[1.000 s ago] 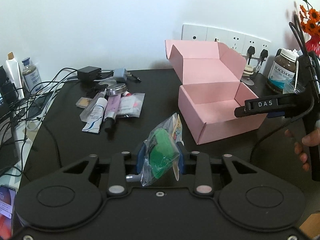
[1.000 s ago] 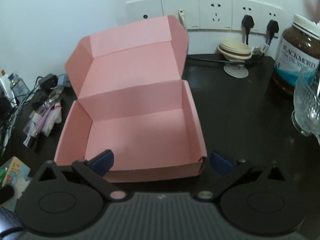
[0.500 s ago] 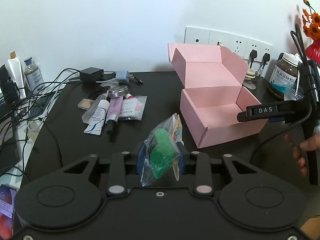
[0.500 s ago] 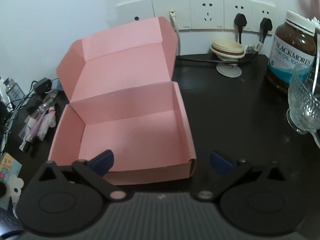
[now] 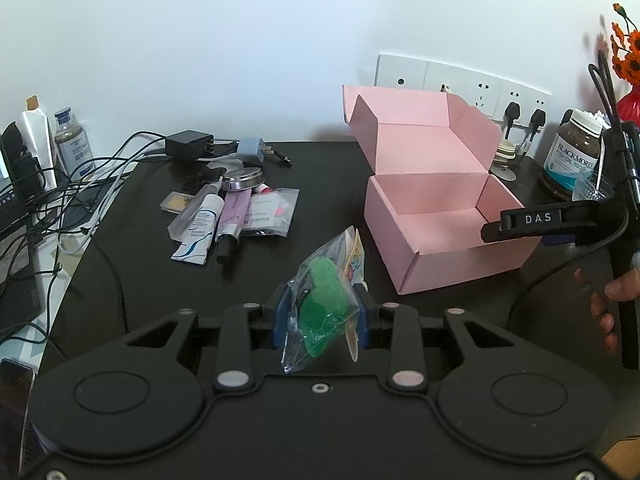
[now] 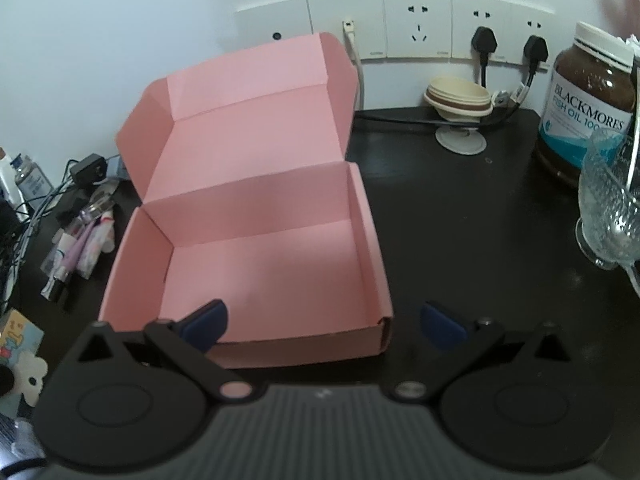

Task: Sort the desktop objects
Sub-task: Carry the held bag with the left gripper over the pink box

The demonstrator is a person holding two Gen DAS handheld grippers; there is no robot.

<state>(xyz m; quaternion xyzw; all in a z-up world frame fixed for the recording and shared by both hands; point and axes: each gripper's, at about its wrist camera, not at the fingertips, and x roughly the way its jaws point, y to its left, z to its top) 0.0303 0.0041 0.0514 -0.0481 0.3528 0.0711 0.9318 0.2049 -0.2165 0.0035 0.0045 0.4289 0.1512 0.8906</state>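
Here the left tool (image 5: 320,316) pinches a clear bag (image 5: 322,304) between its blue pads; a green thing shows through the plastic, but what it is cannot be made out, and a printed card behind it is mostly covered. The bag hangs above the near middle of the dark worktop (image 5: 320,184). Right of it stands the open pink box (image 5: 436,216), its lid up against the wall. The right tool (image 6: 322,322) hovers at the box's near edge with its pads spread wide and nothing between them. Far left lies a heap of tubes (image 5: 224,216), partly overlapping, their labels too small to read. A jar (image 6: 586,108) and a glass (image 6: 608,208) are cut off at the right edge.
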